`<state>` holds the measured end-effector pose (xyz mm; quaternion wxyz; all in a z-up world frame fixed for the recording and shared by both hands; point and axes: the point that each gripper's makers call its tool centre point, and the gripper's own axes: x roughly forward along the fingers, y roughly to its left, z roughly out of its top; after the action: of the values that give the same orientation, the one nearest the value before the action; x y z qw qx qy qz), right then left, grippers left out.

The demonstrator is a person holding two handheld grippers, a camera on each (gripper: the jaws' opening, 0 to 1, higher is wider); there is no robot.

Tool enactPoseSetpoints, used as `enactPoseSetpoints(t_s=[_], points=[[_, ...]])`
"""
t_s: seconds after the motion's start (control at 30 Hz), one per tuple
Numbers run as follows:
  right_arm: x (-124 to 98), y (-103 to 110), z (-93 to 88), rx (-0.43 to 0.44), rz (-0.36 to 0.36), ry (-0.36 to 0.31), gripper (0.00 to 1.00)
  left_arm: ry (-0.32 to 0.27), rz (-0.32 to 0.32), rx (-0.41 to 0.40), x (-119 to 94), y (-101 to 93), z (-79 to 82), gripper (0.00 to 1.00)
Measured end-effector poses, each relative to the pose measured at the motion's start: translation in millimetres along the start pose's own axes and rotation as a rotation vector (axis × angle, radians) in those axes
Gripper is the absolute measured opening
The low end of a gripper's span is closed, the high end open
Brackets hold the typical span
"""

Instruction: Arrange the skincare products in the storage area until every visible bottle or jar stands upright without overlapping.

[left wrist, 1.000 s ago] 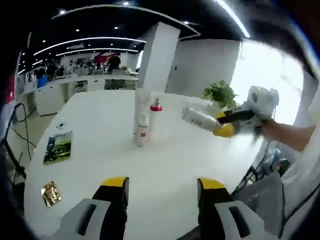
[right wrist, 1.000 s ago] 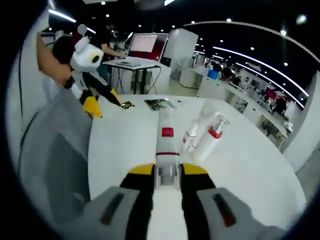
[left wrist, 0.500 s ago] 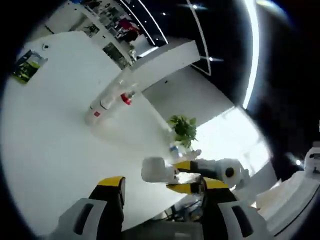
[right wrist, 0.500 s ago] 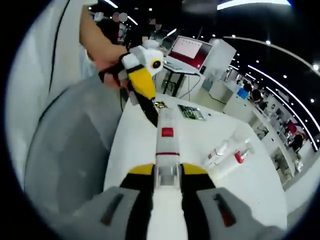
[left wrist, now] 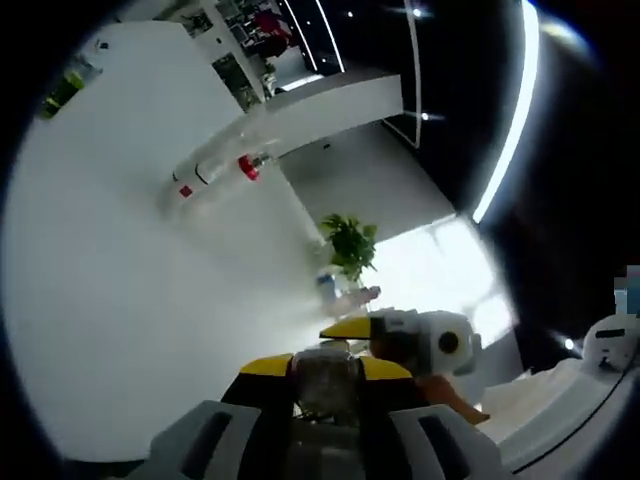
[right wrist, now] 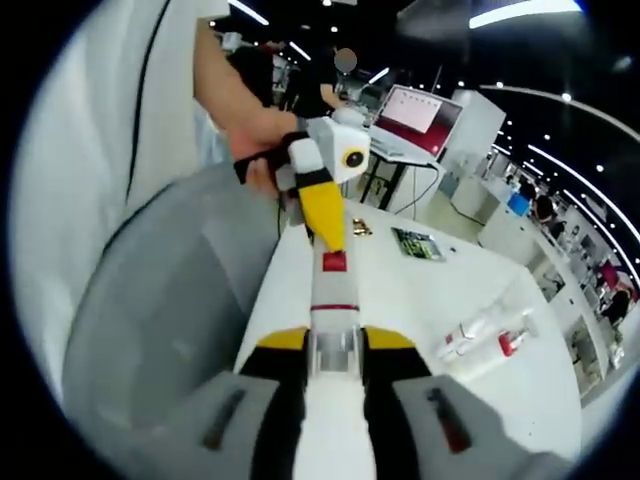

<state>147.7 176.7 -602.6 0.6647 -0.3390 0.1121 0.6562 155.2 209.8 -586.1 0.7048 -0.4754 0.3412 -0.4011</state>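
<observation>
A white bottle with a red label [right wrist: 333, 290] lies lengthwise between my right gripper's [right wrist: 333, 342] jaws, which are shut on it. My left gripper [right wrist: 325, 205], held by a hand, comes in from above and its yellow jaws clamp the bottle's far end. In the left gripper view my left gripper [left wrist: 325, 366] is shut on that rounded bottle end [left wrist: 325, 378], with the right gripper [left wrist: 400, 335] just beyond it. A white tube [left wrist: 200, 172] and a red-collared pump bottle [left wrist: 250, 163] stand together on the white table [left wrist: 110, 300]; they also appear as the tube [right wrist: 472, 328] and pump bottle [right wrist: 512, 340].
A potted plant [left wrist: 347, 240] stands at the table's far edge. A green card [right wrist: 418, 243] and a small gold packet [right wrist: 358, 228] lie on the table. Grey cloth [right wrist: 160, 330] of the person covers the left. A monitor [right wrist: 425, 108] is behind.
My left gripper, open half a second ago, has closed on the far end of the white bottle. The right gripper has kept its hold while both hands swung closer together.
</observation>
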Motion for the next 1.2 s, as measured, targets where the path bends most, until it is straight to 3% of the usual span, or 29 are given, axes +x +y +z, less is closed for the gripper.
enactPoseSetpoints(t_s=[0.07, 0.23, 0.3, 0.4, 0.5, 0.53, 0.6, 0.67, 0.73, 0.8, 0.9, 1.0, 1.1, 1.2], points=[[3, -1, 0.4, 0.01, -0.005, 0.007, 0.2, -0.015, 0.008, 0.042, -2, 2.0, 0.7, 0.24], [8, 0, -1.5, 0.049, -0.005, 0.025, 0.21, -0.026, 0.02, 0.039, -4, 6.8, 2.6, 0.23], [9, -3, 2.0, 0.157, -0.026, -0.007, 0.25, -0.041, 0.04, 0.049, -5, 10.4, 5.3, 0.23], [9, -14, 1.0, 0.355, -0.072, -0.039, 0.43, -0.079, 0.03, 0.013, -8, 11.8, 12.8, 0.23], [8, -20, 3.1, 0.594, -0.078, -0.128, 0.46, -0.162, -0.009, -0.039, -11, 5.7, 26.7, 0.23], [8, -23, 2.4, 0.636, -0.083, -0.142, 0.46, -0.184, -0.034, -0.056, -11, 2.4, 30.5, 0.23], [7, -31, 6.7, 0.951, -0.044, -0.28, 0.47, -0.23, -0.09, -0.076, -15, -4.2, 37.7, 0.23], [3, -40, 13.0, 1.132, -0.01, -0.398, 0.5, -0.279, -0.127, -0.102, -18, -6.9, 45.7, 0.23], [-2, -43, 21.7, 1.21, 0.032, -0.496, 0.51, -0.317, -0.151, -0.129, -21, -9.2, 51.8, 0.23], [-6, -47, 30.1, 1.249, 0.029, -0.57, 0.51, -0.324, -0.155, -0.128, -22, -9.3, 52.5, 0.23], [-10, -51, 47.3, 1.35, 0.081, -0.689, 0.49, -0.324, -0.179, -0.123, -22, -13.2, 52.0, 0.23], [-10, -55, 48.8, 1.441, 0.11, -0.738, 0.4, -0.312, -0.176, -0.102, -19, -13.0, 47.2, 0.23], [-7, -58, 39.6, 1.502, 0.086, -0.727, 0.25, -0.326, -0.198, -0.111, -20, -16.2, 45.5, 0.23], [-8, -60, 40.6, 1.558, 0.108, -0.774, 0.22, -0.322, -0.2, -0.106, -19, -16.2, 43.5, 0.23]])
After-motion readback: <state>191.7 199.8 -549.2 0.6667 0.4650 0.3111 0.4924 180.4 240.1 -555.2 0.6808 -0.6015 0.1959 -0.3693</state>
